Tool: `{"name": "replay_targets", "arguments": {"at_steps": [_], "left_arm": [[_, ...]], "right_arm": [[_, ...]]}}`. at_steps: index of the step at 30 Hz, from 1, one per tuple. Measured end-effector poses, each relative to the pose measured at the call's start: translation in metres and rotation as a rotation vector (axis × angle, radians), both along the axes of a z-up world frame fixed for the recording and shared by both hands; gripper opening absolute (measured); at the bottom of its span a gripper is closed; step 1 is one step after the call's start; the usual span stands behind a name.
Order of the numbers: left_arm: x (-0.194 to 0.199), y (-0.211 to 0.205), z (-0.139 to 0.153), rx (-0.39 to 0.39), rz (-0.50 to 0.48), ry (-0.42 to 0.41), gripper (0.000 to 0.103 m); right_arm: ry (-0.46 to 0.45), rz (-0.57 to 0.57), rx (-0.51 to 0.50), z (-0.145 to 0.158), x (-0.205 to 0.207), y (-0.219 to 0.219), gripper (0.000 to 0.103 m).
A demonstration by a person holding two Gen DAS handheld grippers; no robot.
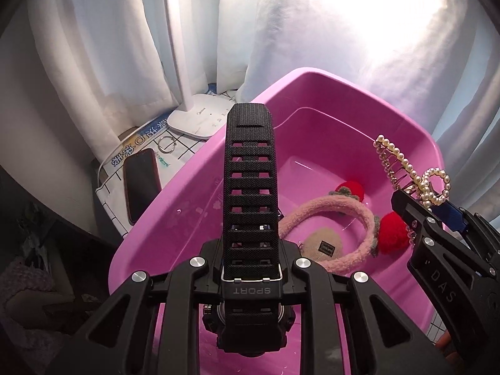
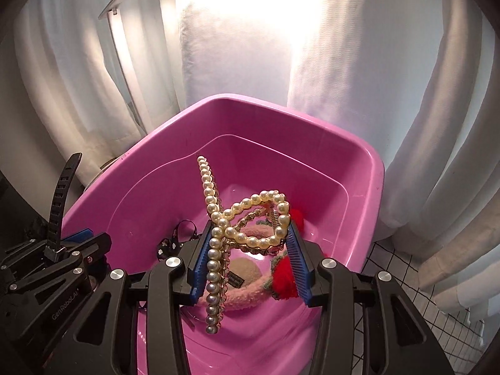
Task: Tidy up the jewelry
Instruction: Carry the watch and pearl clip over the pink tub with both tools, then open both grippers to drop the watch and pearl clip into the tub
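Observation:
My left gripper [image 1: 250, 268] is shut on a black sport watch [image 1: 250, 187], its strap standing upright over the near rim of the pink tub [image 1: 187, 193]. My right gripper [image 2: 248, 265] is shut on a pearl hair claw clip [image 2: 247, 222], held above the pink tub [image 2: 131, 181]. The right gripper and the clip also show at the right of the left wrist view [image 1: 415, 181]. Inside the tub lie a pink fuzzy headband with red pompoms [image 1: 350, 218] and a beige pad with a dark label [image 1: 325, 245]. The left gripper with the watch strap [image 2: 61, 200] shows at the left of the right wrist view.
A phone [image 1: 140, 184], a metal ring [image 1: 167, 145] and a white lamp base [image 1: 200, 118] lie on a grid-pattern cloth left of the tub. White curtains hang behind. A small black trinket [image 2: 178, 237] lies in the tub. Grid cloth [image 2: 403, 268] shows right of the tub.

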State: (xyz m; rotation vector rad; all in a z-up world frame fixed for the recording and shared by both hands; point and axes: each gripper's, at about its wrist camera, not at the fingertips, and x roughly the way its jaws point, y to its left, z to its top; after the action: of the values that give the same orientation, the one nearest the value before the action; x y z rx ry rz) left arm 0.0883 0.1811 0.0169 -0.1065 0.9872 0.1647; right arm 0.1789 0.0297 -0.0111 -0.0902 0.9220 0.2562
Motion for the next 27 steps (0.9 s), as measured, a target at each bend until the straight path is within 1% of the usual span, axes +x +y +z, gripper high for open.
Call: {"name": "replay_targets", "arguments": {"at_steps": [1, 2, 3, 6, 8, 9, 10, 12, 14, 16, 18, 22, 27], "left_arm": [[0.001, 0.001, -0.001, -0.004, -0.003, 0.0, 0.022], [0.001, 0.001, 0.0, -0.007, -0.004, 0.002, 0.022], [0.001, 0.002, -0.001, -0.013, -0.005, 0.004, 0.022], [-0.002, 0.004, 0.0, -0.031, -0.004, 0.0, 0.022], [-0.005, 0.003, 0.003, -0.033, -0.006, -0.012, 0.032], [-0.007, 0.002, 0.007, -0.024, -0.004, -0.024, 0.049], [-0.01, 0.002, 0.013, -0.016, -0.002, -0.042, 0.069], [-0.017, 0.0, 0.026, 0.009, 0.002, -0.087, 0.077], [-0.022, -0.001, 0.037, 0.01, -0.006, -0.106, 0.082], [-0.029, -0.002, 0.045, 0.004, -0.009, -0.123, 0.089], [-0.035, -0.003, 0.05, -0.001, -0.013, -0.128, 0.092], [-0.046, -0.008, 0.054, -0.011, -0.023, -0.121, 0.095], [-0.056, -0.015, 0.05, -0.018, -0.038, -0.103, 0.096]], "right_arm": [[0.0, -0.003, 0.003, 0.001, 0.002, 0.003, 0.049], [-0.005, -0.005, -0.001, 0.003, 0.002, 0.004, 0.059], [-0.017, -0.008, -0.007, 0.005, 0.002, 0.006, 0.065], [-0.054, -0.008, -0.033, 0.015, -0.005, 0.004, 0.066], [-0.057, -0.005, -0.031, 0.018, -0.007, 0.005, 0.066], [-0.055, -0.007, -0.031, 0.018, -0.009, 0.003, 0.066], [-0.05, -0.005, -0.026, 0.019, -0.01, 0.003, 0.066], [-0.048, -0.019, -0.029, 0.022, -0.013, 0.0, 0.067], [-0.048, -0.025, -0.015, 0.026, -0.02, -0.005, 0.067], [-0.054, -0.037, -0.024, 0.03, -0.026, -0.008, 0.067], [-0.06, -0.052, -0.031, 0.034, -0.033, -0.012, 0.067], [-0.062, -0.081, -0.034, 0.041, -0.046, -0.023, 0.067], [-0.06, -0.115, -0.031, 0.048, -0.06, -0.038, 0.067]]}}
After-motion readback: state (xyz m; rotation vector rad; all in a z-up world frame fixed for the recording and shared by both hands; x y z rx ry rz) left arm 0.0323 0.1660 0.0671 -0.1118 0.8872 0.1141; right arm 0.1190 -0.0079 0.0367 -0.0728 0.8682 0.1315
